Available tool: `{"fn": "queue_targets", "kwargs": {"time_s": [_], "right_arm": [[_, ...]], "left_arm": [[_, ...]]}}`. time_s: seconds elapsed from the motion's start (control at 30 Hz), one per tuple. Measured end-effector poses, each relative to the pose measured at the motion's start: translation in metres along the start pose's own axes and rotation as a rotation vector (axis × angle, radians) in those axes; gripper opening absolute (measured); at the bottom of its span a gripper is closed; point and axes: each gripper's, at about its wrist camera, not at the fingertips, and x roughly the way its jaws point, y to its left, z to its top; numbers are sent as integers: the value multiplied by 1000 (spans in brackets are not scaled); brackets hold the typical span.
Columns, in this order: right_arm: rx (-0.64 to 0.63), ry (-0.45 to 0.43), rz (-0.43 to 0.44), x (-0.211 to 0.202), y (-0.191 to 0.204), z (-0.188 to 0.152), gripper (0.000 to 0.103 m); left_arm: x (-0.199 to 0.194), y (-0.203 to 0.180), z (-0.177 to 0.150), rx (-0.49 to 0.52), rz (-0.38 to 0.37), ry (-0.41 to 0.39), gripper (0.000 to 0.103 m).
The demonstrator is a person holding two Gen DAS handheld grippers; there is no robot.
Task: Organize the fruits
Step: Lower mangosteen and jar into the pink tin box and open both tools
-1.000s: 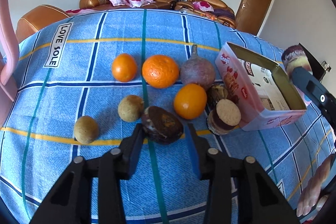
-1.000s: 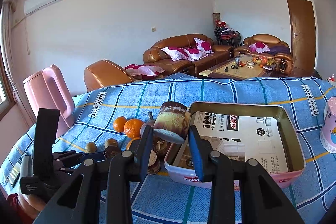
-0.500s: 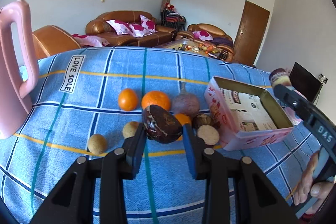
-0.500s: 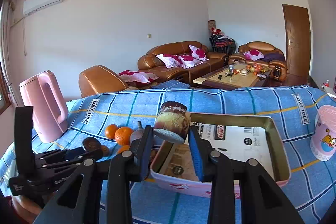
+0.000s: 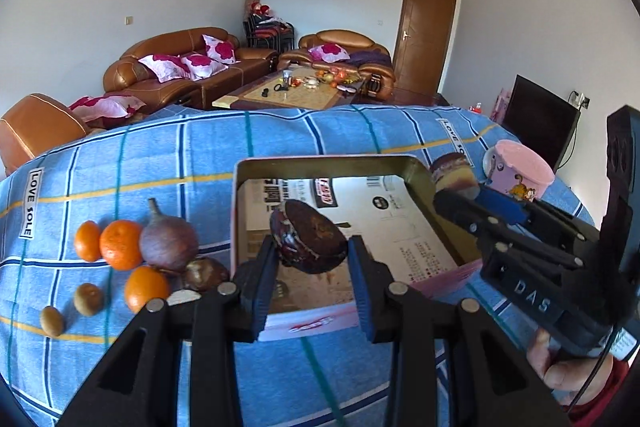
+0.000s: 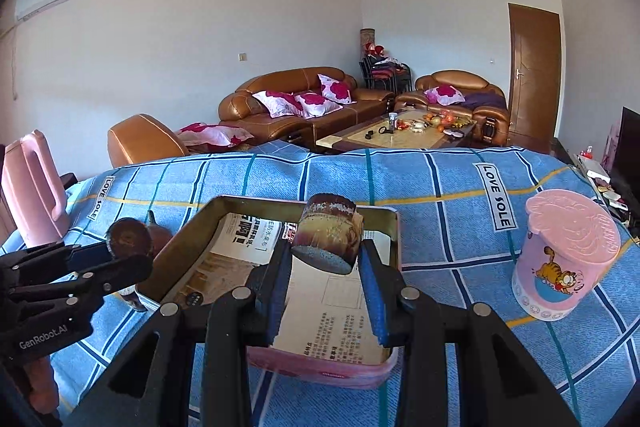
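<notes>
Left wrist view has the left tongs (image 5: 312, 279) clamped on a dark brown, round, flattish fruit (image 5: 307, 242), blotchy and dull-skinned, held by its two sides between the blue pads and hanging over the near half of the pink tin box (image 5: 244, 235), whose floor is lined with printed paper. By its look I judge it light and fairly firm but possibly overripe, so the skin may give or slip under a hard squeeze; a hold across the widest part, as now, seems the safest. Right wrist view shows the right tongs (image 6: 326, 279) closed nearly as far as they go on a stubby, cylinder-shaped fruit piece (image 6: 329, 239), tan with a dark top and a grey cut face tilted toward the camera, poised above the far end of the same tin. It looks stiff and light; its rounded flanks could roll out of the pads, so a grip square across the middle suits it. To the left of the left tongs, on the blue checked cloth (image 5: 320, 131), lie the fruits not yet gathered: three oranges (image 5: 120, 245), a purple round fruit with a stem (image 5: 168, 241), and small brown ones (image 5: 89, 299). Well to the right of the right tongs stands a pink lidded cup (image 6: 564, 259), apart from the tin.
</notes>
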Motion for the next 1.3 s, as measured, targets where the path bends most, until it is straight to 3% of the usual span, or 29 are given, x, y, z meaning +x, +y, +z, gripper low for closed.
{"fn": "queue_targets", "kwargs": {"time_s": [0.2,0.43,0.77,0.83,0.87,0.9,1.0,1.03,1.13,1.3], "right_arm": [[9,83,16,16,-8,-7,37],[-14,116,37,23,0,-11,37],[71,157,73,30,-9,-12,37],[93,141,83,27,-12,-12,42],[103,128,83,26,-13,-11,44],[113,111,78,23,-15,-10,48],[145,30,72,11,-20,-8,59],[154,-2,61,7,-22,-7,64],[159,-88,13,-7,-24,-5,76],[155,-157,-81,-17,-25,-2,78]], "left_arm": [[27,-12,-7,-19,0,78,37],[26,-13,-12,15,19,51,37],[22,-18,-12,46,21,24,38],[17,-18,-13,48,26,0,42],[14,-18,-13,48,31,-14,50],[11,-18,-13,47,42,-26,66],[-1,-15,-12,32,88,-86,98],[-5,-14,-12,29,106,-108,103],[-13,-11,-10,32,155,-140,103],[-15,6,-12,24,205,-126,103]]}}
